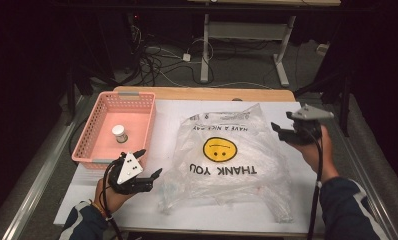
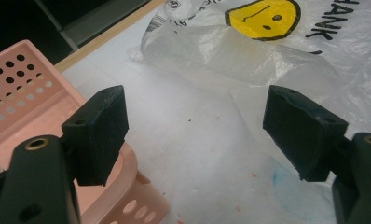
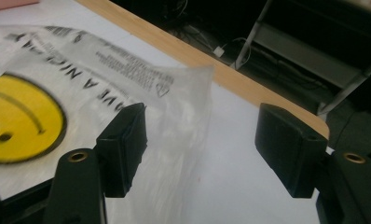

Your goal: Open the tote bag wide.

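From the high view I'm holding the left gripper (image 1: 148, 162) released just off the pink basket (image 1: 94, 131), gripping nothing, and the right gripper (image 1: 278, 131) is hanging at the plastic bag's (image 1: 227, 160) far right edge. In the left gripper view the jaws are standing wide over bare white table (image 2: 193, 140), basket corner (image 2: 127, 205) under one jaw, bag (image 2: 267, 56) ahead. In the right gripper view the jaws are gaping too, empty, one over the bag's edge (image 3: 183, 116), wooden rim (image 3: 230, 77) beyond.
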Demonstrator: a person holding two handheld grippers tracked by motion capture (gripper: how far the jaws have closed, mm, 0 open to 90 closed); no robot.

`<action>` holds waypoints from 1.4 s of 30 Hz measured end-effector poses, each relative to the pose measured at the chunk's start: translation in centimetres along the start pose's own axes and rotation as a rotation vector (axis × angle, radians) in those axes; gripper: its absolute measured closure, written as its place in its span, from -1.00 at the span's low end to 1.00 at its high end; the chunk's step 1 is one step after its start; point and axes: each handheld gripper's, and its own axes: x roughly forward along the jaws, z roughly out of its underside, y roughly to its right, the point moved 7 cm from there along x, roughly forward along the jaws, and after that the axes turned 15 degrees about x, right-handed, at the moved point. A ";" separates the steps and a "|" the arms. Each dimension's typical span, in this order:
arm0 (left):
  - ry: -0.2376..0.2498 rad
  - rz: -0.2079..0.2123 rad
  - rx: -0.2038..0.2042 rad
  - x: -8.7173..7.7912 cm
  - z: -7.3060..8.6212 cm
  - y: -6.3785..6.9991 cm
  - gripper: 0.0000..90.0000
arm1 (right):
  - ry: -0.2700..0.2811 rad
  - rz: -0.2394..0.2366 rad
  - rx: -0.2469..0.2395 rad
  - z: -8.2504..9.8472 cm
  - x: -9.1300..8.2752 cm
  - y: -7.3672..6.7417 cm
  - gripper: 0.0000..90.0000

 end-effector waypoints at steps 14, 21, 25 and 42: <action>-0.006 0.019 0.025 0.1 0.3 0.4 -0.51 | -0.181 0.013 0.098 -1.0 11.5 1.6 -0.23; -0.004 0.031 0.026 0.1 0.4 0.4 -0.51 | -0.219 0.045 0.119 -0.5 13.7 1.5 0.78; -0.002 0.034 0.030 0.2 0.3 0.4 -0.51 | -0.220 0.090 0.123 -0.5 13.6 2.1 1.00; -0.009 0.039 0.050 0.3 0.0 0.8 -0.51 | -0.263 0.216 0.323 4.7 4.0 10.0 1.00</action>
